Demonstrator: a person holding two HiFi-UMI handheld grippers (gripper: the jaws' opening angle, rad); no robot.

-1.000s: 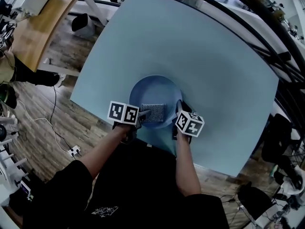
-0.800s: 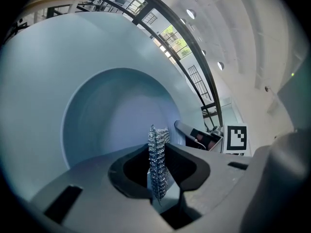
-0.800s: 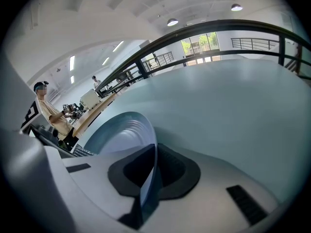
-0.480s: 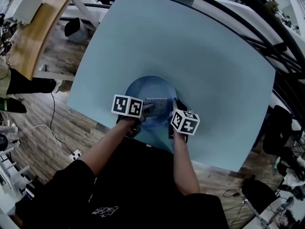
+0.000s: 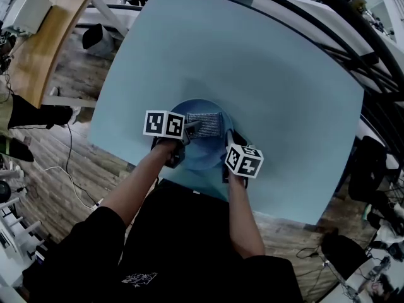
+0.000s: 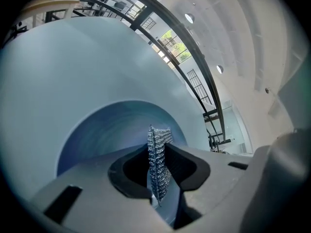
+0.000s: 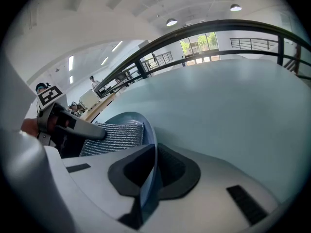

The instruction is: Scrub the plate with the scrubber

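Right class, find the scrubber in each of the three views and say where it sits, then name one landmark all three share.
Head view: scrubber just above centre, on the far half of the blue plate.
Left gripper view: scrubber low centre, edge-on, clamped between the jaws.
Right gripper view: scrubber left of centre, lying flat on that plate.
Shared landmark: the blue plate, in all three.

A round blue plate point(image 5: 201, 151) sits on the pale blue surface point(image 5: 265, 74) near its front edge, its right rim clamped by the right tongs point(image 7: 151, 171). A rectangular silver-grey mesh scrubber point(image 5: 205, 124) lies on the plate's far half, its left edge pinched in the left tongs point(image 6: 159, 171).
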